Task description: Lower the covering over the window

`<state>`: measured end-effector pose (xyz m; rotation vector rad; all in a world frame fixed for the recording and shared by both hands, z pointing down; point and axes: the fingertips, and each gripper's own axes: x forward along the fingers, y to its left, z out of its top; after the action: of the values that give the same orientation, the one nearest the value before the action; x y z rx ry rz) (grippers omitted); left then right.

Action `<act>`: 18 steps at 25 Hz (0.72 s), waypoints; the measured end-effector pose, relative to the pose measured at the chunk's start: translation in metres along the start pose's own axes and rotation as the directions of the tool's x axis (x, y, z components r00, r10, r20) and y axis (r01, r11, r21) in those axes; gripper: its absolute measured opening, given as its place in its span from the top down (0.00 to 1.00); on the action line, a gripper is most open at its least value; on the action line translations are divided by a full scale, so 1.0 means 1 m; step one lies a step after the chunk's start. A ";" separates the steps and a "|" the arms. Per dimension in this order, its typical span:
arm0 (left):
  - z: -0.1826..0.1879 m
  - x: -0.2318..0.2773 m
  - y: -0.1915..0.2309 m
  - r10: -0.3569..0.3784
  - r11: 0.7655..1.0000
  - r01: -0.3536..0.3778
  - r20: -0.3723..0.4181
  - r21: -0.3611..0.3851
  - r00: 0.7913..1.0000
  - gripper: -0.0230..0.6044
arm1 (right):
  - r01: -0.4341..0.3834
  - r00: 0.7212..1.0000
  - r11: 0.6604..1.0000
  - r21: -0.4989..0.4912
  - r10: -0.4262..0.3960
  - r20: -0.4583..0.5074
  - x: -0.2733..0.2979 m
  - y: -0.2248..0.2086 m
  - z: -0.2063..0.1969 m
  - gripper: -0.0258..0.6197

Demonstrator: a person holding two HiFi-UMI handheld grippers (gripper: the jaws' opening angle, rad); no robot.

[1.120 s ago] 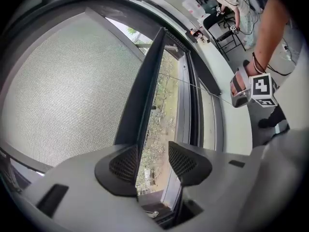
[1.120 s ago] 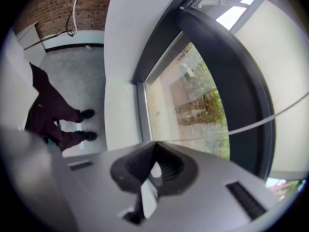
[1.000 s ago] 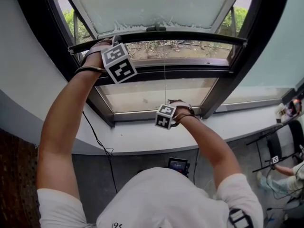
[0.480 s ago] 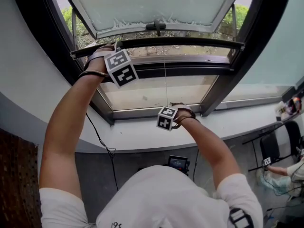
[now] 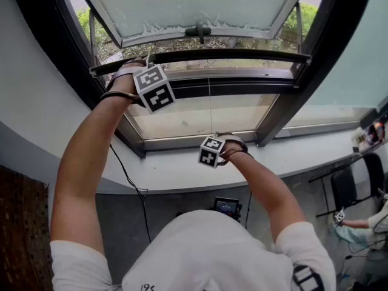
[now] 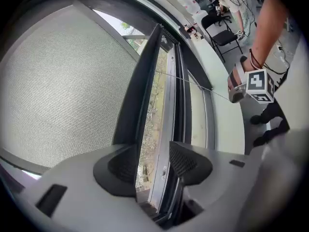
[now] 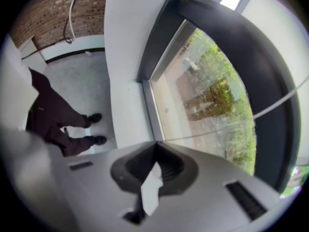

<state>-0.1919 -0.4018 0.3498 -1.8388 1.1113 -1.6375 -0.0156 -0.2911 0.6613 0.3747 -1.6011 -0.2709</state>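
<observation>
1. Window covering (image 6: 58, 91): grey, fine mesh weave.
2. Its bottom bar (image 5: 200, 55) and the window frame (image 5: 285, 111): black.
3. Left marker cube (image 5: 154, 88) and right marker cube (image 5: 210, 151): white faces, black square patterns.
4. Tab (image 7: 152, 187): white, against black ribbed pads (image 7: 168, 173).
5. Brick wall (image 7: 43, 13): reddish-brown, pale mortar lines.
6. Shirt (image 5: 206, 253): white.

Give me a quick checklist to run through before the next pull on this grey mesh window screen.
1. Right gripper shut on the white tab: ok.
2. Thin pull cord straight from the dark bottom bar to the right gripper: ok.
3. Left gripper clamped on the bar: not ok. Its jaws are apart and have just opened a little, with the bar's edge beside one pad, unpinched.
4. Grey mesh screen flat, no creases: ok.
5. Bar level: cannot tell, the wide lens bends it.
</observation>
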 end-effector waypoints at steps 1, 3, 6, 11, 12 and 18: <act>0.000 0.000 0.000 -0.003 1.000 0.003 -0.001 -0.001 1.000 0.62 | -0.002 1.000 1.000 0.003 0.002 0.000 0.000 0.001 0.001 0.93; -0.001 0.001 -0.002 -0.008 1.000 0.008 -0.003 0.000 1.000 0.62 | -0.006 1.000 1.000 0.009 0.006 0.000 0.001 0.003 0.002 0.93; -0.002 0.003 -0.006 -0.012 1.000 0.012 -0.003 0.004 1.000 0.62 | -0.009 1.000 1.000 0.011 0.009 -0.002 0.004 0.005 0.002 0.93; -0.003 0.006 -0.009 -0.021 1.000 0.021 -0.005 0.006 1.000 0.62 | -0.016 1.000 1.000 0.025 0.016 -0.012 0.008 0.007 -0.001 0.93; -0.003 0.007 -0.010 -0.023 1.000 0.023 -0.006 0.007 1.000 0.62 | -0.018 1.000 0.999 0.029 0.018 -0.015 0.009 0.008 -0.002 0.93; -0.006 0.014 -0.019 -0.038 0.999 0.038 -0.010 0.010 0.999 0.62 | -0.004 1.000 1.000 -0.008 0.004 -0.031 0.018 0.011 -0.004 0.93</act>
<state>-0.1926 -0.4006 0.3741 -1.8583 1.0761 -1.6720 -0.0136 -0.2881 0.6829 0.3681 -1.5696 -0.2668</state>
